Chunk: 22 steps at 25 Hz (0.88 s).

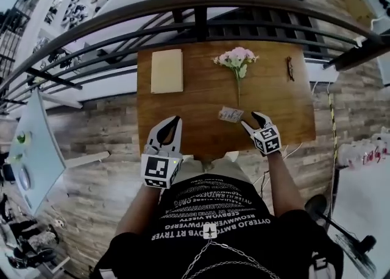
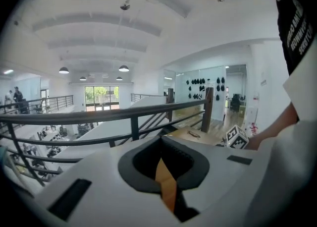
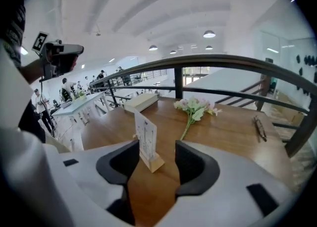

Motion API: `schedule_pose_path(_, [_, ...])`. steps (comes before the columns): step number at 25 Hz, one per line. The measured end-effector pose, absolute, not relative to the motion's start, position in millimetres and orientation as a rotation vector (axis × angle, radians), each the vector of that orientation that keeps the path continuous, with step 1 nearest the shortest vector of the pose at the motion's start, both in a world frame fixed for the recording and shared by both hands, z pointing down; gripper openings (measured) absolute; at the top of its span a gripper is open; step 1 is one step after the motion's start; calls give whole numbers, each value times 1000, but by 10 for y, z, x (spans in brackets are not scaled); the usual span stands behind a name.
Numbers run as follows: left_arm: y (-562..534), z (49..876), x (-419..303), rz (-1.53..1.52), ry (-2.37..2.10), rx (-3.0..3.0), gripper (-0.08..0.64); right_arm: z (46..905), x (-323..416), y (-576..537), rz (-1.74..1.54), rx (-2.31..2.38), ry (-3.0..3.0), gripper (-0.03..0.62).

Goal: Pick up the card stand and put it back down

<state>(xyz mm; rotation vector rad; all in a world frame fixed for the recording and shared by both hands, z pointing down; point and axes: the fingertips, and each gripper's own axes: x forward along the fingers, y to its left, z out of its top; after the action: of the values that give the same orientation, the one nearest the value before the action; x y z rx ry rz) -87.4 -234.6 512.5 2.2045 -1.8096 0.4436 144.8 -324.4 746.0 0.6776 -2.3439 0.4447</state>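
Card stand (image 1: 231, 114): stands up on the brown table (image 1: 201, 89), near the front edge, w/ a wood foot under it. A bit right of the middle.
Right gripper (image 1: 251, 120): jaws wide apart. Card stand sits btw them in the right gripper view (image 3: 146, 139), just next to one jaw. No squeeze on it, so not held.
Left gripper (image 1: 174, 122): jaws close together, only a thin slit, nothing in it. It hangs over the front edge of the table, left of the card stand, well apart from it.
Flowers (image 1: 236, 58): pink bunch w/ a green stem, lies flat behind the card stand, stem end toward it.
Book (image 1: 167, 70): pale, flat, at the back left of the table.
Glasses (image 1: 290, 68): dark, small, at the back right.
Railing (image 1: 195, 3): dark bars, right behind the table.
Person: black shirt w/ white words, holds one gripper in each hand, at the front side of the table.
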Motion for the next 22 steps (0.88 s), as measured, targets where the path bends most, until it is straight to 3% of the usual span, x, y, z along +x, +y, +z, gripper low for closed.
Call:
schedule_pose_path(3, [-2486,4965,-885,365,-1776,2279,20,7066,1572,-3248,423,811,-2373,200])
schedule_pose_path(6, [-2585,4825,-840,316,-1714,2359,20,6540,1617,-3226,367,966,-2447,34])
schedule_pose_path(7, [-2618,4793,-811,308,-1690,2383,20,6348,1611,-3206,340,1005,-2479,15])
schedule_pose_path(15, [-2798,4567,-534,352,-1573,2572,20,5211,1522,-2937,188,1200,-2567,14])
schedule_pose_path(22, [-2824,4403,-518,368,-1525,2677,20,4725,1476,-2796,129,1309,-2576,14])
